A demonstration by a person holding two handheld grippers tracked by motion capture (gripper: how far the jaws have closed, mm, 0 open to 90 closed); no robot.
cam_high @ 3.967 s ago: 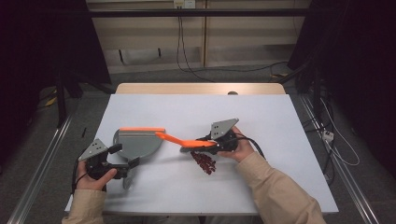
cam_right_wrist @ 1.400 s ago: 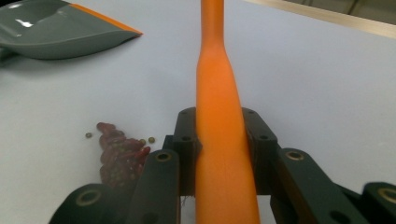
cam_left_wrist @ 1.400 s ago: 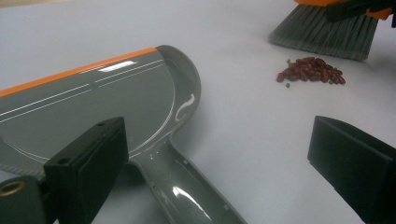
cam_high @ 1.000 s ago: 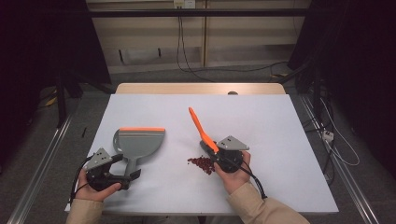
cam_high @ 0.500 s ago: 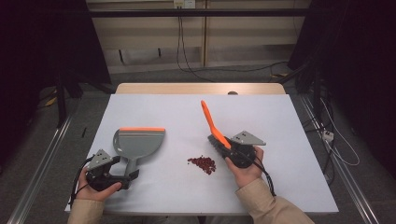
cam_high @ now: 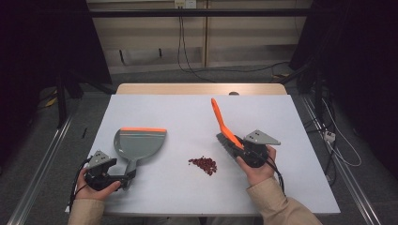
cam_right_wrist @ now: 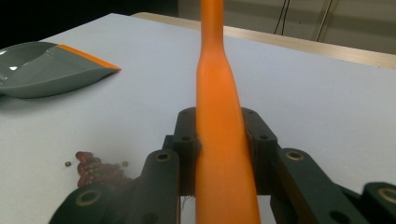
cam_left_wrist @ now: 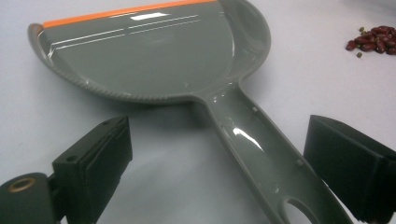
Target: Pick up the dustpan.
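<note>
A grey dustpan point(cam_high: 141, 143) with an orange lip lies flat on the white table point(cam_high: 187, 112) at the left. My left gripper point(cam_high: 126, 176) stands open around its handle; in the left gripper view the jaws flank the handle point(cam_left_wrist: 261, 149) without touching it, so my left gripper point(cam_left_wrist: 219, 140) holds nothing. My right gripper point(cam_high: 237, 147) is shut on an orange-handled brush point(cam_high: 220, 123), its handle slanting up and away. The right gripper view shows the pads of my right gripper point(cam_right_wrist: 219, 135) pressing the brush handle point(cam_right_wrist: 217, 93). A small pile of red beans point(cam_high: 203, 164) lies just left of it.
The beans point(cam_left_wrist: 373, 39) sit right of the dustpan's point(cam_left_wrist: 149, 51) pan in the left gripper view. In the right gripper view the beans point(cam_right_wrist: 95, 168) are low left and the dustpan point(cam_right_wrist: 42, 70) far left. Cables trail off the table's right side.
My right gripper has carried the brush rightward, off the beans, and its handle now stands steeper. The left gripper has barely shifted at the dustpan handle.
</note>
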